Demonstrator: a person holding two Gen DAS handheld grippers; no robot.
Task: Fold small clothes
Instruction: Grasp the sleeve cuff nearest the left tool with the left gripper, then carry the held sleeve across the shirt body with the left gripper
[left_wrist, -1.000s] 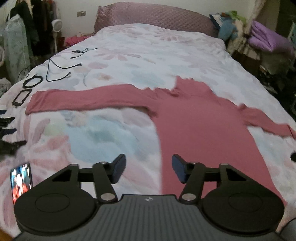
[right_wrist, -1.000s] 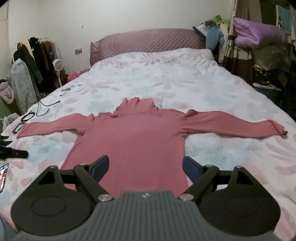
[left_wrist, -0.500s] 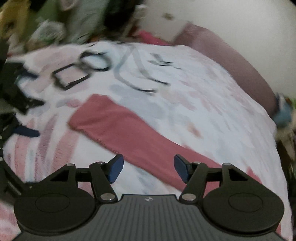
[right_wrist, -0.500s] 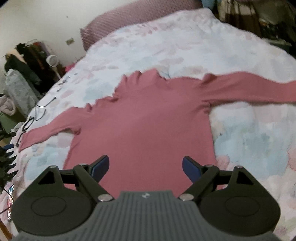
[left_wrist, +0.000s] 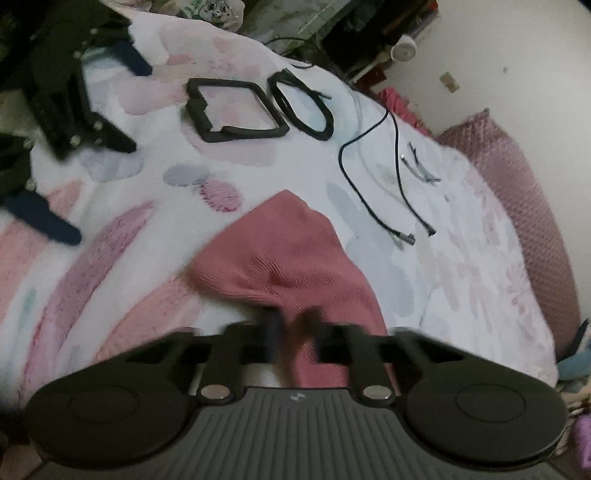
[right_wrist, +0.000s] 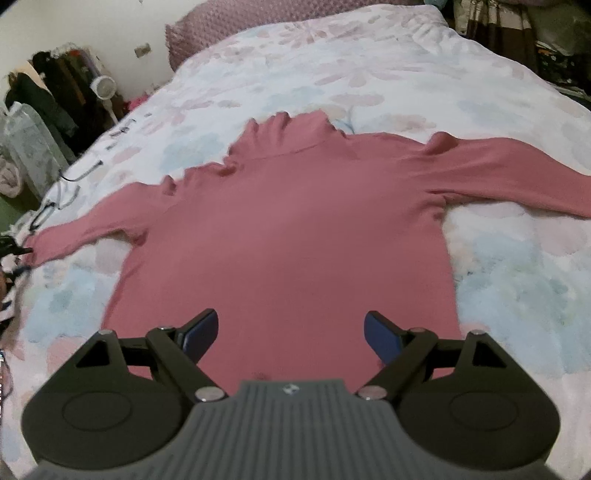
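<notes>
Left wrist view: low and close over the bed near its left edge, tilted steeply down and rolled, facing along a pink sleeve toward black cables and the headboard at right. Right wrist view: higher, from the foot edge, angled down along the bed toward the headboard, taking in the whole pink top. Shared between both: the top's left sleeve, the cables at the left edge, and the headboard.

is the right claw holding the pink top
No, the right claw hangs open above the pink top's lower body, its blue pads wide apart with no fabric pinched.
</notes>
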